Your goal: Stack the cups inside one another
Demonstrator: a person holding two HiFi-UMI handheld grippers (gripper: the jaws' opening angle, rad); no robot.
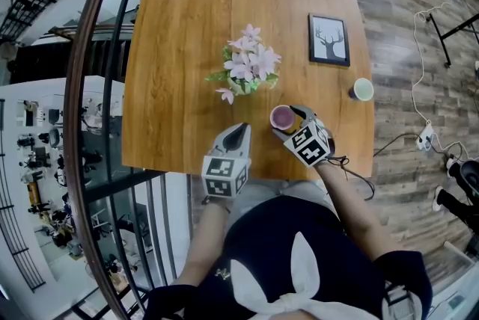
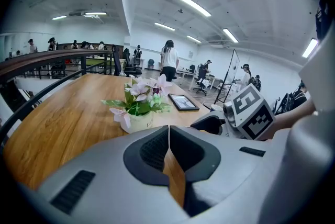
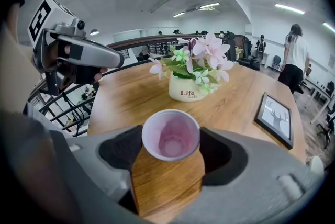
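A pale pink cup (image 1: 282, 117) stands upright on the wooden table (image 1: 179, 34), near the person's edge, right between the jaws of the right gripper (image 3: 171, 134). In the right gripper view its open mouth fills the gap. The two dark pads (image 3: 121, 147) flank it left and right, spread wide and close beside the rim, with no squeeze to be seen, so this gripper is released around the cup rather than grasping it. The left gripper (image 1: 241, 128) hovers just to the left of that cup, apart from it. Its jaws are clenched together with nothing between them (the left gripper view shows them meeting in one thin line). A second cup (image 1: 363, 90), pale inside, stands well apart near the table's right edge, beyond the reach of both grippers. Behind the pink cup sits a white pot of pink flowers (image 3: 186, 93), and to the right of it a framed picture (image 1: 329, 40) lies flat on the table.
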